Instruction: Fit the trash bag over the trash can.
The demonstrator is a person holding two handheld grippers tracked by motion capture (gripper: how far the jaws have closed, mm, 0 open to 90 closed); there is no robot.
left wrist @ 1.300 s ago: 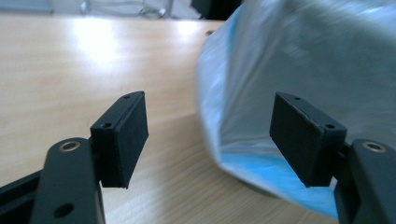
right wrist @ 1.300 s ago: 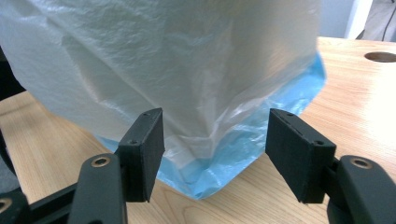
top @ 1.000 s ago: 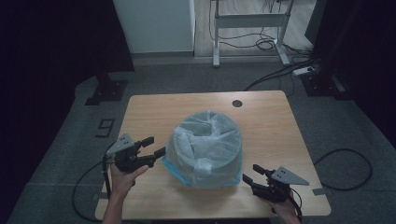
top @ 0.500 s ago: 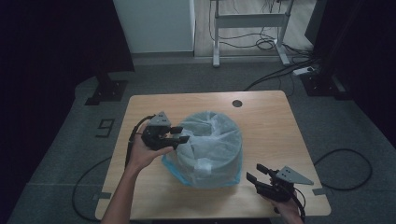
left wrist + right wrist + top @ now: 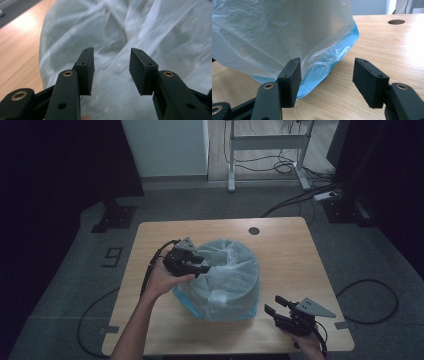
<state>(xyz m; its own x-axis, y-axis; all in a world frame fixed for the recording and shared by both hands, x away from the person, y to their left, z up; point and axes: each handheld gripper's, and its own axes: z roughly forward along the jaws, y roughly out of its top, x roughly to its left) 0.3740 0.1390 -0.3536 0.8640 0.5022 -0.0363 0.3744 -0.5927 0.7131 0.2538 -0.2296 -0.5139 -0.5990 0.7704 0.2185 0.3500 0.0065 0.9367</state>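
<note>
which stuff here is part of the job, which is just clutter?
In the job:
- plastic bag over the blue-edged bin
- left tongs, open at the bag's top
- right tongs, open near its base

Just around:
- table
- floor cables
- metal stand

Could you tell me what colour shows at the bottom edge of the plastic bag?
Bright blue, beneath the milky translucent plastic bag; clearest in the right gripper view.

One bag is sitting on one table; two grippers, left and right, are flanking it.
</note>
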